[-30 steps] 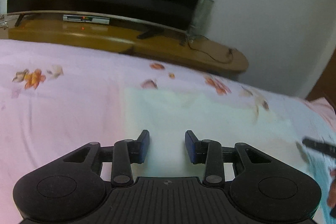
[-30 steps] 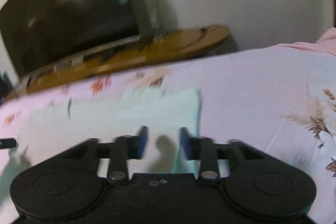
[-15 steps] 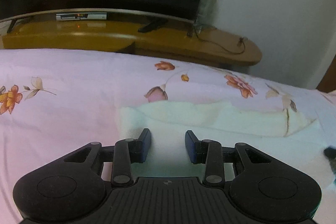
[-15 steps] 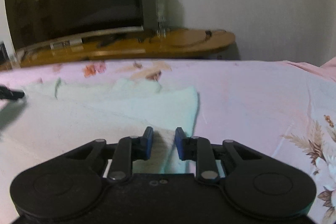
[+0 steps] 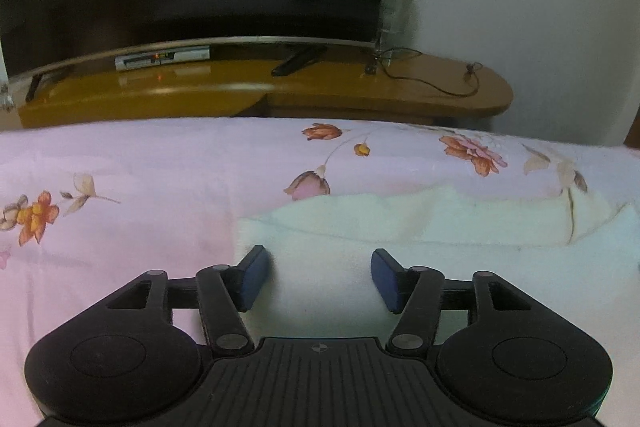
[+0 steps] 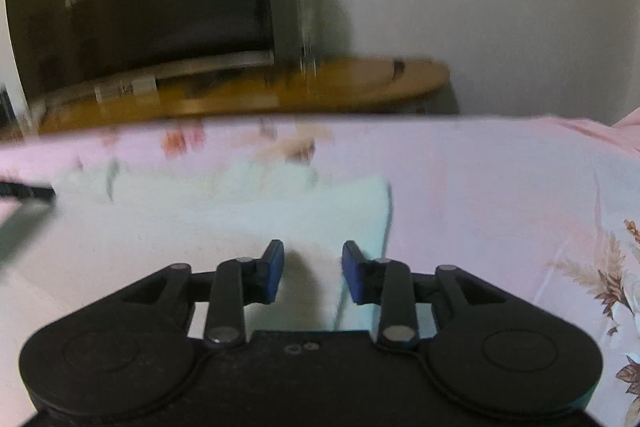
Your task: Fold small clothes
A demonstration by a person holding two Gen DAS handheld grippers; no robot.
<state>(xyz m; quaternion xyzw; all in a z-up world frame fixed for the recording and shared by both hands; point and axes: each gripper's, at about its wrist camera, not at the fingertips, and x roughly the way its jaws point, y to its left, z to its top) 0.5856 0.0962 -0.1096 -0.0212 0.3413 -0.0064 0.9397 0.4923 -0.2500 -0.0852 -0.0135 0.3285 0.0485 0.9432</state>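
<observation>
On the bed (image 5: 120, 155), the pale cloth (image 5: 400, 227) lies released; left gripper (image 5: 318, 277) and right gripper (image 6: 312, 273) have just been opened, nothing pinched.

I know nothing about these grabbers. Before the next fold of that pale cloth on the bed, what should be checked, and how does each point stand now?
1. Left gripper let go: ok, its jaws have just opened wide, cloth lying between them, unpinched.
2. Right gripper let go: ok, jaws have just opened and stand apart over the cloth's right edge.
3. First fold laid: ok, a folded band shows along the far edge.
4. Cloth flat: cannot tell, right view blurred.
5. Bedsheet smooth: ok.
</observation>
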